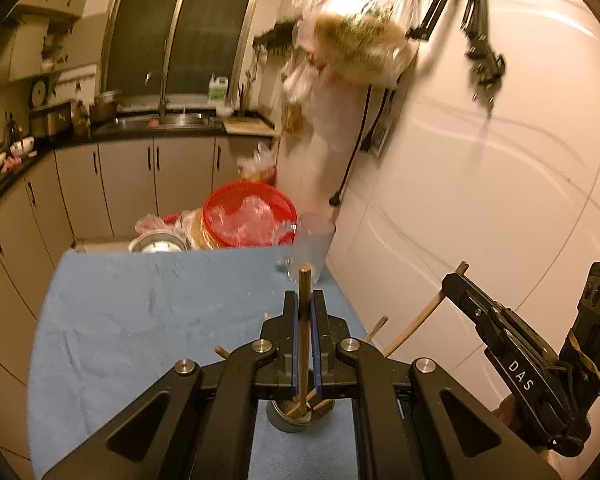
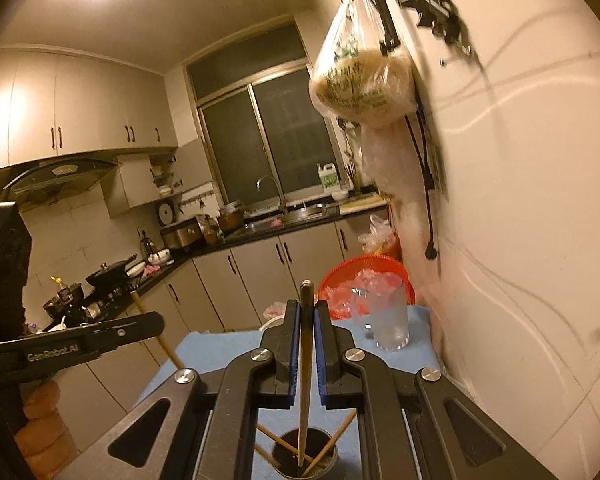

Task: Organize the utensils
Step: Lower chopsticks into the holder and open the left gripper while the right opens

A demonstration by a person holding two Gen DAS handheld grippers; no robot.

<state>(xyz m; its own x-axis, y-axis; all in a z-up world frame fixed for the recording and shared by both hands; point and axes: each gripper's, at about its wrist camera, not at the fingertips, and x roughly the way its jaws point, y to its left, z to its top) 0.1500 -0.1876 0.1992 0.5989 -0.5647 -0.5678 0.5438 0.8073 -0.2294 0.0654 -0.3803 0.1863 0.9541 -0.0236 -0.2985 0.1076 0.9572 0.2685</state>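
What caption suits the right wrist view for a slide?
Right gripper holds a chopstick upright above a metal holder on the blue cloth.
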